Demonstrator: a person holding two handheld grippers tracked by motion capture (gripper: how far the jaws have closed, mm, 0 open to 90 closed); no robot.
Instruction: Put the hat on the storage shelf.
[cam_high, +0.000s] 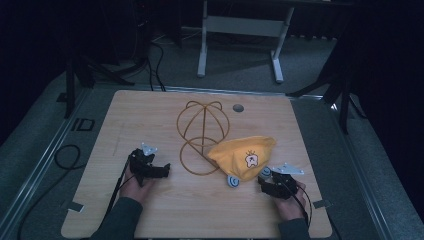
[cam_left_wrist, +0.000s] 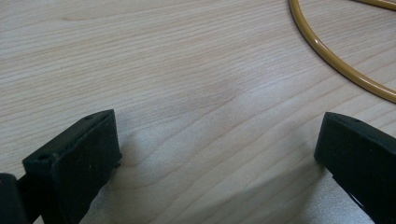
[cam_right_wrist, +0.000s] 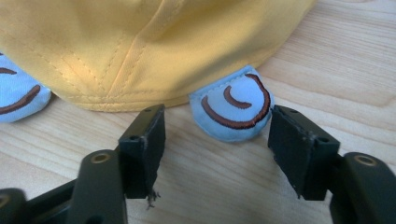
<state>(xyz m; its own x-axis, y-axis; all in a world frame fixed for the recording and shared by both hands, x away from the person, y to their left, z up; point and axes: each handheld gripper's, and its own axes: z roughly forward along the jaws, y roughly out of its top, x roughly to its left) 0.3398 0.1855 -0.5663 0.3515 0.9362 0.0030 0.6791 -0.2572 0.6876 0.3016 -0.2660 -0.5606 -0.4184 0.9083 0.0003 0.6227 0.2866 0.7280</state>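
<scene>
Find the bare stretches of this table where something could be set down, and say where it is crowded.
Free: the table's far left corner beyond the left hand-held gripper, the near edge between both forearms, and the far right corner past the grey disc. Crowded: the middle, where the wire frame touches the yellow hat, with the right hand-held gripper beside it.

A: High view's pretty dim, room behind goes nearly black, only the wooden table (cam_high: 200, 200) catches light.

B: Yeah, and it's soft and grainy. Both gripper views are brighter, with soft shadows under the jaws and blurry near edges.
</scene>
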